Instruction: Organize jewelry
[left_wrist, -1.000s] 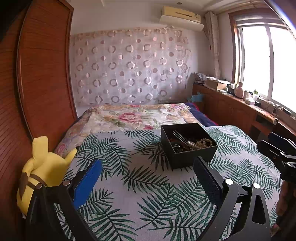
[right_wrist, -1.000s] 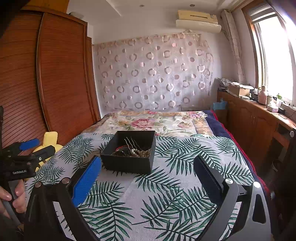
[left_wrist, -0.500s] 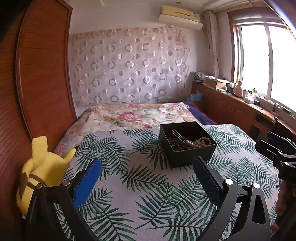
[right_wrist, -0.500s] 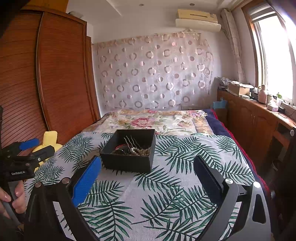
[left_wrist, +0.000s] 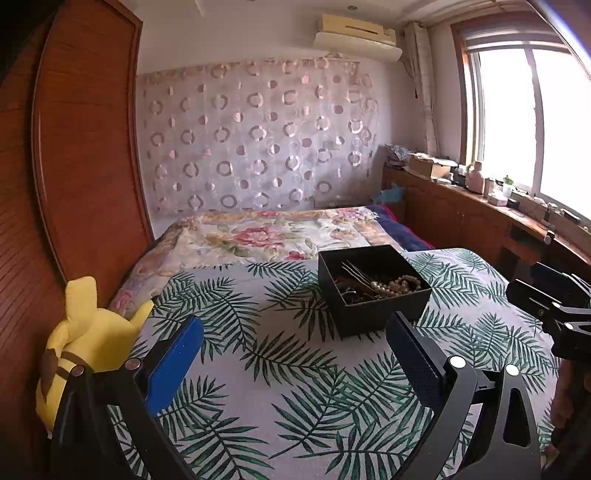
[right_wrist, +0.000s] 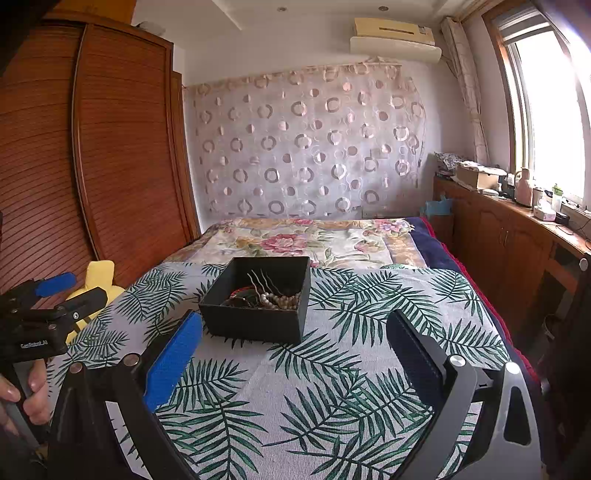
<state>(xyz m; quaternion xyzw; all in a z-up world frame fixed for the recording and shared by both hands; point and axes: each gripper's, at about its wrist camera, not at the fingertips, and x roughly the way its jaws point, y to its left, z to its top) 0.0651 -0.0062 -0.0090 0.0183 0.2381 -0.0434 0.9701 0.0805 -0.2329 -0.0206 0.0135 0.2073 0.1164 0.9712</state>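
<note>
A bed (left_wrist: 295, 369) with a palm-leaf cover and a floral quilt (left_wrist: 273, 234) fills the room. A wooden wardrobe (right_wrist: 110, 166) stands to the left, a circle-patterned curtain (right_wrist: 306, 147) hangs behind, an air conditioner (left_wrist: 356, 35) sits high, and daylight enters the window (left_wrist: 535, 122) above a cluttered wooden counter (left_wrist: 480, 218).

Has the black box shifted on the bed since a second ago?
No. The black box sits on the same palm-leaf fronds of the bedspread; its slight drift in both views comes from the cameras.
</note>
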